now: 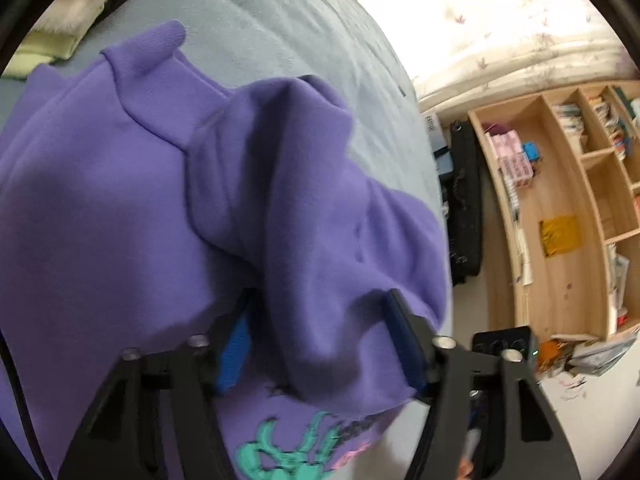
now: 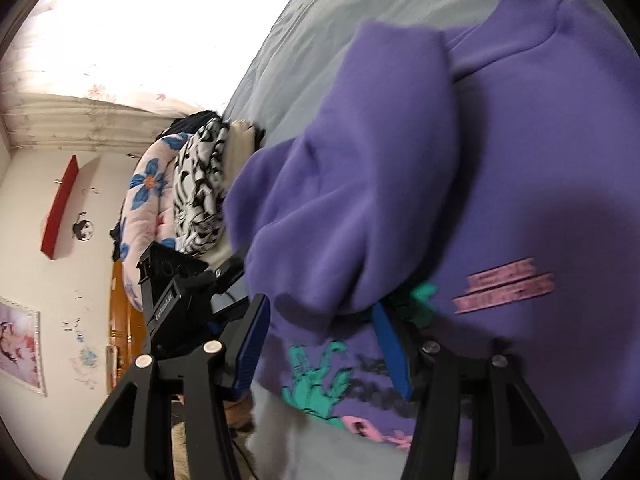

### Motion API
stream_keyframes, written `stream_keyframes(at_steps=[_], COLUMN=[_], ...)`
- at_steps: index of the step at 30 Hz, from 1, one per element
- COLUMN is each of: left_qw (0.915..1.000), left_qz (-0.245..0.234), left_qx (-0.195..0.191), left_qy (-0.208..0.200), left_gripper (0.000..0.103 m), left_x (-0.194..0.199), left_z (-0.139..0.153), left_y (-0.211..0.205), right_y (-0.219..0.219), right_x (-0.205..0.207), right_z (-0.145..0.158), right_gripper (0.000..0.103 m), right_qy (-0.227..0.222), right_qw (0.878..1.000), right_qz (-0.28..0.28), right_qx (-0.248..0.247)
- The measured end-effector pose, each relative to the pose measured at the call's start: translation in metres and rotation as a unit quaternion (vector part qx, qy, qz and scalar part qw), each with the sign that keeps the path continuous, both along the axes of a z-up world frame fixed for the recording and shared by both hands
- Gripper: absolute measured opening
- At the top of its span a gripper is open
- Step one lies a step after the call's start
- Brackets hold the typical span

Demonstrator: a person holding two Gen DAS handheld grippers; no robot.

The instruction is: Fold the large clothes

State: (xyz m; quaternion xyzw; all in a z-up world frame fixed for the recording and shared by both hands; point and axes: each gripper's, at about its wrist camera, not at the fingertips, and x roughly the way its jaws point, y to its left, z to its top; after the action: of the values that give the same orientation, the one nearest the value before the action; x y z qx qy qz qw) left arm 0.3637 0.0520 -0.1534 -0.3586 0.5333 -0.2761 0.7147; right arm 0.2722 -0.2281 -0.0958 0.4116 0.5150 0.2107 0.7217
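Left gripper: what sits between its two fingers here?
A bunched fold of the purple sweatshirt fills the gap of the left gripper, seen in the left wrist view.

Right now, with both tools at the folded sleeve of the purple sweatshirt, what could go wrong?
1. Both tools look open: the left tool and right tool straddle the bunched purple fleece sleeve without clamping it, so pulling away could drag the fold loose.
2. The purple sweatshirt's printed hem lies at the grey bedspread edge and may slide off.
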Motion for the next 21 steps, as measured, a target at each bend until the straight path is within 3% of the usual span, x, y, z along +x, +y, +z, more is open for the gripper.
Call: stream_keyframes(at_steps=[1,2,4,5,10,12,15,17,21], left_qw=[1.0,0.9995,0.9971,0.9968,0.9947,0.9941,0.989,0.9887,0.9906], left_qz=[0.0,0.003,0.01,0.012,0.033,0.029,0.014,0.013,0.009], left_qx=[0.007,0.03,0.074,0.078,0.098,0.105,0.145,0.146,0.136], left_qy=[0.007,0.011,0.013,0.012,0.0,0.001,0.021,0.029,0.005], left_gripper=[0.014,0.01,0.006,0.005,0.004,0.004,0.004,0.004,0.008], left_x=[-0.001,-0.004,-0.01,-0.013,-0.044,-0.055,-0.069,-0.08,-0.087], left_z=[0.002,0.005,0.014,0.017,0.041,0.034,0.008,-0.009,-0.006], left_y=[-0.005,-0.01,-0.017,-0.017,-0.01,-0.01,-0.013,-0.015,-0.015], right_y=[0.005,0.01,0.018,0.022,0.017,0.015,0.025,0.026,0.024], right_x=[0.001,0.002,0.002,0.002,-0.021,-0.032,-0.053,-0.063,-0.075], right_z=[0.0,0.0,0.004,0.009,0.033,0.025,-0.014,-0.033,-0.029], right_gripper=[0.054,0.053,0.032,0.014,0.011,0.011,0.009,0.006,0.007], right_qy=[-0.002,-0.009,-0.025,-0.034,-0.07,-0.057,-0.004,0.017,-0.013], right_qw=[1.0,1.0,1.0,0.999,0.996,0.996,0.994,0.994,0.994], right_qz=[0.002,0.003,0.015,0.024,0.027,0.032,0.054,0.055,0.05], right_qx=[0.005,0.006,-0.004,-0.018,-0.054,-0.052,-0.091,-0.091,-0.101])
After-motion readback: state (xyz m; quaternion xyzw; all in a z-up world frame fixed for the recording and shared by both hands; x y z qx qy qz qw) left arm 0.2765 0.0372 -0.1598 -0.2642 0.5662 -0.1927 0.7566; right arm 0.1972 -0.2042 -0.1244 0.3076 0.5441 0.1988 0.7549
